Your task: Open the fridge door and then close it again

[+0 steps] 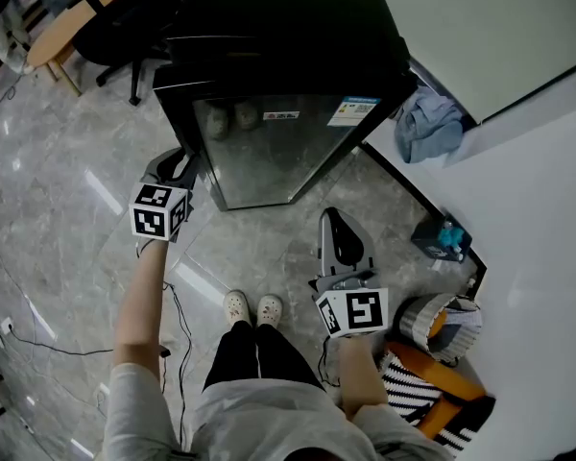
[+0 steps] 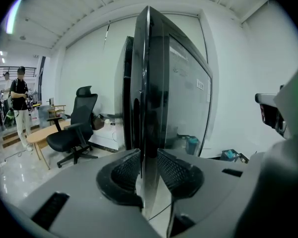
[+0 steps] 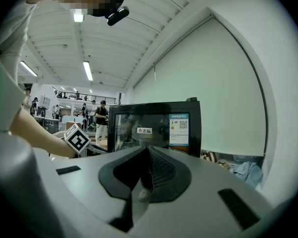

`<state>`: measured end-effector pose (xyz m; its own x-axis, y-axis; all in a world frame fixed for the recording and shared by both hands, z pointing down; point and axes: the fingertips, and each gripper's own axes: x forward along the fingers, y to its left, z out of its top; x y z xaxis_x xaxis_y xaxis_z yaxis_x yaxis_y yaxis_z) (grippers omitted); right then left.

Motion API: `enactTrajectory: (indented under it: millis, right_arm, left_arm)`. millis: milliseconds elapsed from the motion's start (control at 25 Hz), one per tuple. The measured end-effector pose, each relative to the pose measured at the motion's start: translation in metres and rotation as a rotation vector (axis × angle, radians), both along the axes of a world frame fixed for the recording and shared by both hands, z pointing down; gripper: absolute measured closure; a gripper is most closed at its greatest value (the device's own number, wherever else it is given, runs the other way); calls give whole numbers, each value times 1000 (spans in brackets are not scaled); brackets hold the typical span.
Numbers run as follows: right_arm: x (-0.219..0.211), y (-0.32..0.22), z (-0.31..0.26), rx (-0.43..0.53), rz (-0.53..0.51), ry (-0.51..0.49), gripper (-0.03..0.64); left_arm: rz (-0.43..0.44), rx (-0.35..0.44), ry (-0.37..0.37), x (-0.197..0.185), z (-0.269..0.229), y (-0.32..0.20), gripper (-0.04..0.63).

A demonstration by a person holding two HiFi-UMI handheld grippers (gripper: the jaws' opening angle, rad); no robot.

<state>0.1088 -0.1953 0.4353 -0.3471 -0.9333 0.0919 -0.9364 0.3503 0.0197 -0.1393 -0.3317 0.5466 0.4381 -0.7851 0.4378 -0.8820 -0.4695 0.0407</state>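
Two white shoes (image 1: 252, 307) stand low centre on the marble floor (image 1: 58, 209). Just right of them, the right tongs (image 1: 332, 217) hang closed and empty. At mid-left, the left tongs (image 1: 185, 161) clamp the edge of the fridge door (image 1: 269, 152). A blue cloth (image 1: 427, 128) lies to the right, and an office chair (image 1: 125, 27) stands at upper left.

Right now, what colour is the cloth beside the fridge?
The cloth is blue, clearest in head view.

floor (image 1: 67, 229): shiny grey marble tiles | far middle: black fridge (image 1: 269, 152) sat on it | far left: office chair (image 1: 125, 27) | right of fridge: blue cloth heap (image 1: 427, 128) | near left: thin cable (image 1: 48, 346) | near right: striped fabric (image 1: 413, 382)
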Motion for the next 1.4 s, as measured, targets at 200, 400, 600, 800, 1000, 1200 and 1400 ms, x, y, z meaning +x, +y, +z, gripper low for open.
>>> enactTrajectory:
  millis: [200,400,600,800,1000,1200,1400]
  right_arm:
    - [1,-4,2,-6,12,5,591]
    - [3,-8,2,-4,22,7,591]
    - [2,-11,3,-7,27,9,591]
    - [1,-11,1,-6,29,14,591]
    - [4,-12,0,-7,31,17,591]
    - [3,-12,-2,-6,29,24,591]
    - [3,-13,-3,-15,21,37,591]
  left_arm:
    - [3,-3,-14,-2,0,-16,492]
    - [3,-4,-15,-1,1,-24,492]
    - [3,-9,-27,-2,2,-33,491]
    - [-1,-16,-35,-2,1,-39,491]
    - [-2,-23,-41,-1,2,-43,491]
    - [-17,-20,-30,-3,1,-40,489]
    - [-83,-14,1,-16,-5,-33,565]
